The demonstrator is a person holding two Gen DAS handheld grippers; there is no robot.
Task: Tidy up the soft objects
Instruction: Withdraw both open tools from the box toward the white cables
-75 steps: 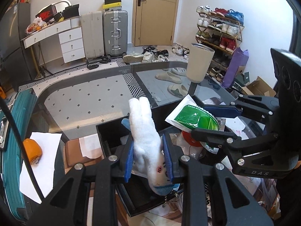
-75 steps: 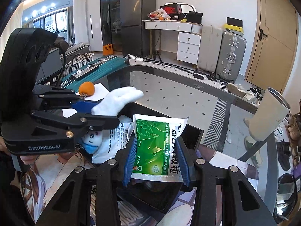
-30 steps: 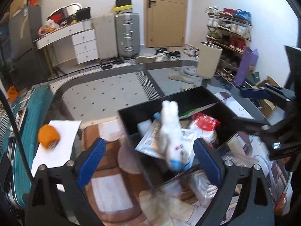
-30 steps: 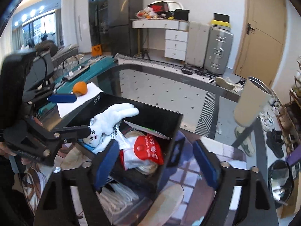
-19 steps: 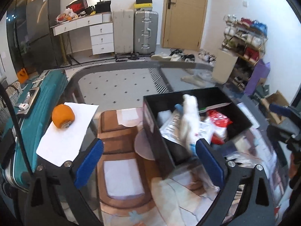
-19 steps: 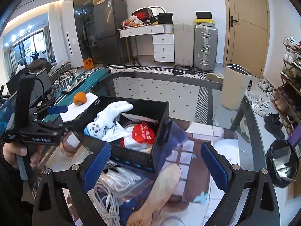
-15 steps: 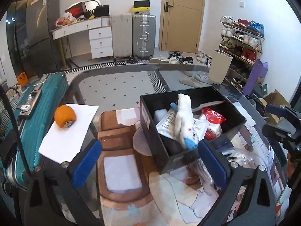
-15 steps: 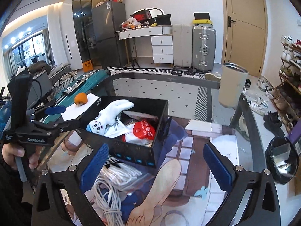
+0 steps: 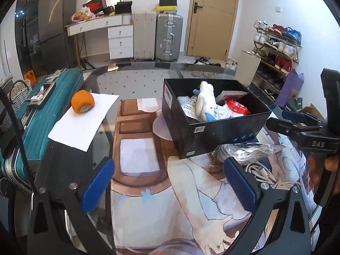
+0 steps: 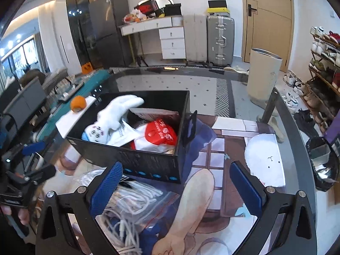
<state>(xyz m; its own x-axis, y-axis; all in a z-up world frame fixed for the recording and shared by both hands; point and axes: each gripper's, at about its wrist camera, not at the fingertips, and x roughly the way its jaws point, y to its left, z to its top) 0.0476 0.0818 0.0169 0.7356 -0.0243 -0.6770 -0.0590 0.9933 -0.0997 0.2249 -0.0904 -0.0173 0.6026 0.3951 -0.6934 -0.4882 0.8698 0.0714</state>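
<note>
A black box stands on the glass table. In it lie a white plush rabbit, a red-topped pouch and white packets. My left gripper is open and empty, pulled back from the box's near left. My right gripper is open and empty, in front of the box. A clear bag of white cables lies on the printed mat by the box.
An orange sits on a white paper sheet at the table's left. A teal suitcase stands beside the table. A cream bin, a shoe rack and silver suitcases stand behind.
Both grippers let go of the rabbit and the green packet into the box, opened wide and drew back from it. The box now sits farther away in both views.
</note>
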